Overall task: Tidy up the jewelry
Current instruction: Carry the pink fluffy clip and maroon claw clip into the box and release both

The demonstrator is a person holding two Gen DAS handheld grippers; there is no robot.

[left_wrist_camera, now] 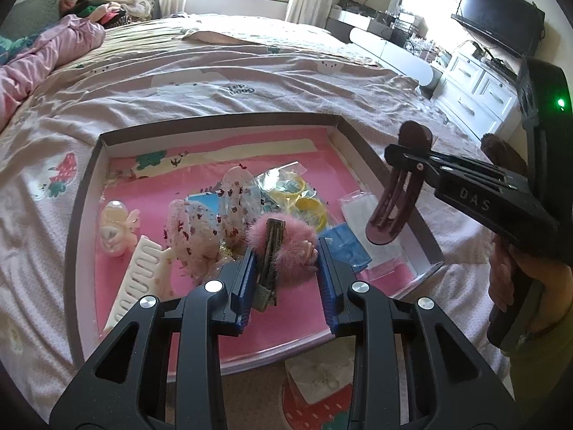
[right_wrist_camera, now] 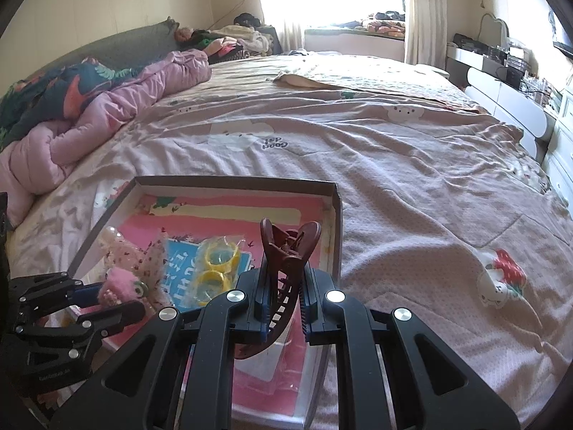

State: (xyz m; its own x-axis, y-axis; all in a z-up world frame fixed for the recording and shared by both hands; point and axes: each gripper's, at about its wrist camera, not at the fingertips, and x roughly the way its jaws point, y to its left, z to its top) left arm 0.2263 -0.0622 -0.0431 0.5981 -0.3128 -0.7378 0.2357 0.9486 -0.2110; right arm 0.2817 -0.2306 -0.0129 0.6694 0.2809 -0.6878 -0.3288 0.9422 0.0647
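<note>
A shallow box point(left_wrist_camera: 87, 179) with a pink floor lies on the bed. In it are hair accessories. My left gripper point(left_wrist_camera: 284, 268) is shut on a pink fluffy hair clip point(left_wrist_camera: 283, 243) and holds it over the box's near part. It also shows in the right wrist view point(right_wrist_camera: 118, 286). My right gripper point(right_wrist_camera: 284, 286) is shut on a dark red-brown claw clip point(right_wrist_camera: 283, 251) and holds it above the box's right edge. That clip hangs from the gripper in the left wrist view point(left_wrist_camera: 392, 197).
In the box lie a cream claw clip point(left_wrist_camera: 114, 229), a white comb point(left_wrist_camera: 138, 279), a floral mesh bow point(left_wrist_camera: 211, 222), bagged yellow hair ties point(left_wrist_camera: 304, 197) and clear bags point(left_wrist_camera: 358, 211). The box's rim point(right_wrist_camera: 336, 229) borders wrinkled bedsheet. A pink duvet point(right_wrist_camera: 107, 114) lies left.
</note>
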